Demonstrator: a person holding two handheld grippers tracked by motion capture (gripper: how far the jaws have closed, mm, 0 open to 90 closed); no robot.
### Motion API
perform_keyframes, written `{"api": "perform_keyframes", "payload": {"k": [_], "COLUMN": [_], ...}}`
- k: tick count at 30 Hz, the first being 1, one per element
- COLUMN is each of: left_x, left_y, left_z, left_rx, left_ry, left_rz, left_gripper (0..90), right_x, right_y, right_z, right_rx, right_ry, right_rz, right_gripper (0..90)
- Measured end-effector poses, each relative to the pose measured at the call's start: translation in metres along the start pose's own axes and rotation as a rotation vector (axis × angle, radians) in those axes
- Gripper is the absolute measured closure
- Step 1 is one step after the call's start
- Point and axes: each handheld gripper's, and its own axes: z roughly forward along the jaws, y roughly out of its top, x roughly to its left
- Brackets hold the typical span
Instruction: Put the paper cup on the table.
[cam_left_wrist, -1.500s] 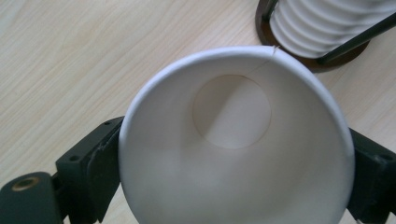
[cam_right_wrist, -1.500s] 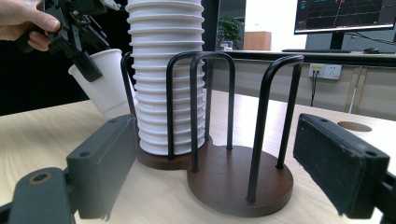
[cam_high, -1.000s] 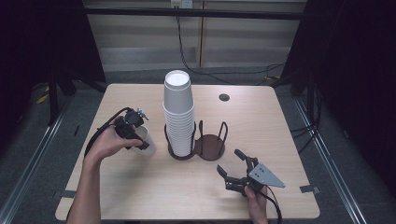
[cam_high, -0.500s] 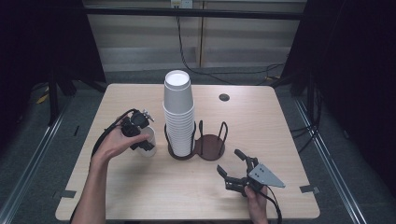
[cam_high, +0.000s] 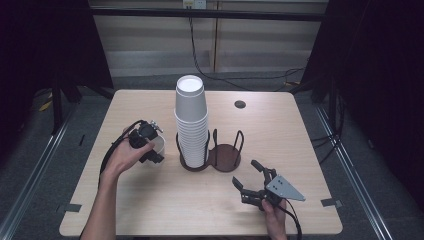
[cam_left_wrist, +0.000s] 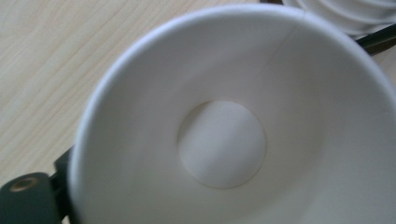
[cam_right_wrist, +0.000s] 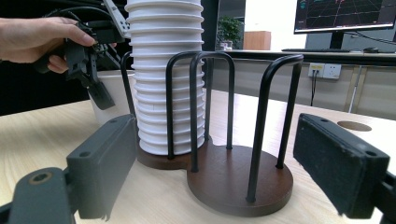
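Paper cup clamped upright in left gripper just left of cup stack in 2-ring wooden holder, right gripper empty, jaws spread wide, near table front edge.

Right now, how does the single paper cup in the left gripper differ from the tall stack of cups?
The single cup stands mouth up, open to the left gripper's camera; the stack sits upside down, bases up. The single cup is gripped by the left gripper over the table; the stack rests in one ring of the dark holder. Both are plain white paper cups.
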Motion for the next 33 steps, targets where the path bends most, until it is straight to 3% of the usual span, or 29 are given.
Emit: {"api": "perform_keyframes", "payload": {"k": [7,9,14,18,22,33], "left_x": [0.002,0.002,0.003,0.005,0.004,0.004], "left_y": [-0.011,-0.014,-0.023,-0.030,-0.037,-0.055], "left_z": [0.001,0.002,0.005,0.002,0.001,-0.014], "left_rx": [-0.054,-0.066,-0.073,-0.094,-0.114,-0.239], "left_ry": [0.023,0.013,0.010,0.008,-0.013,-0.030], "left_rz": [-0.036,-0.052,-0.049,-0.057,-0.056,-0.069], "left_gripper": [8.7,8.0,6.5,17.1,16.8,16.2], "right_x": [0.000,0.000,0.000,0.000,0.000,0.000], "right_y": [0.000,0.000,0.000,0.000,0.000,0.000], "right_z": [0.000,0.000,0.000,0.000,0.000,0.000], "right_rx": [0.000,0.000,-0.001,-0.001,-0.001,0.000], "right_ry": [0.000,-0.001,0.000,0.000,0.000,-0.001], "right_rz": [0.000,0.000,0.001,0.001,0.001,0.000], "right_gripper": [13.1,13.1,13.1,13.1,13.1,13.1]}}
